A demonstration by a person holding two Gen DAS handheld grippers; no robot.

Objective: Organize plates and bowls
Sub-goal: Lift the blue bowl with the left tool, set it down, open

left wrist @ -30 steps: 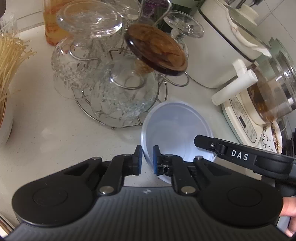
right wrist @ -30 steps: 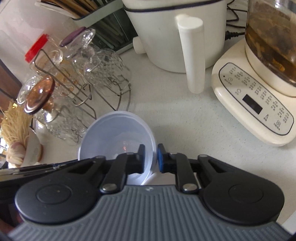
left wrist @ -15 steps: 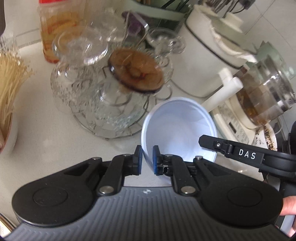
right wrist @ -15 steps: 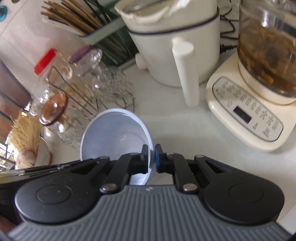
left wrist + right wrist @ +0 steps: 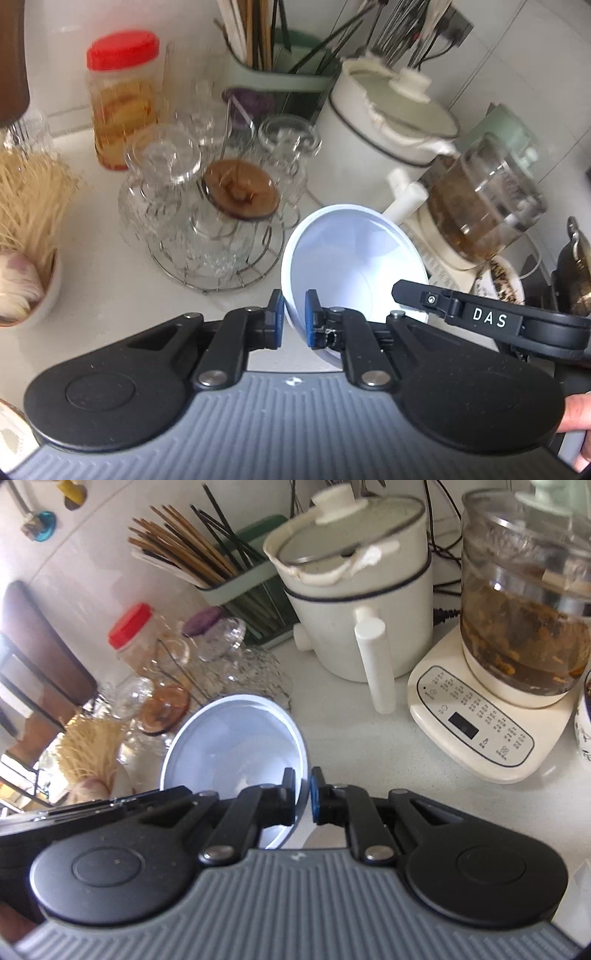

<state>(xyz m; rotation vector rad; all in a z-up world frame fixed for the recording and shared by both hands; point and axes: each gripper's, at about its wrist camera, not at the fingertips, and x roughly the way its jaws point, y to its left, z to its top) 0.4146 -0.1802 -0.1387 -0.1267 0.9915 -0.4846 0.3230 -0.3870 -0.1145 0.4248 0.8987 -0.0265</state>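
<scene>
Both claws pinch one bowl by its rim, off the tabletop

Your left claw (image 5: 291, 317) and right claw (image 5: 303, 797) are clamped on opposite edges of the white bowl (image 5: 351, 258); uneven pulls could slip it, dropping it toward the glass rack (image 5: 214, 236) or kettle base (image 5: 480, 727) beyond

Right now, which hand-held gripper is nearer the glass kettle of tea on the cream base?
Right. The right hand-held gripper pinches the white bowl on its rim side facing the glass kettle. The left hand-held gripper grips the rim on the far side, by the wire rack of glasses.
</scene>
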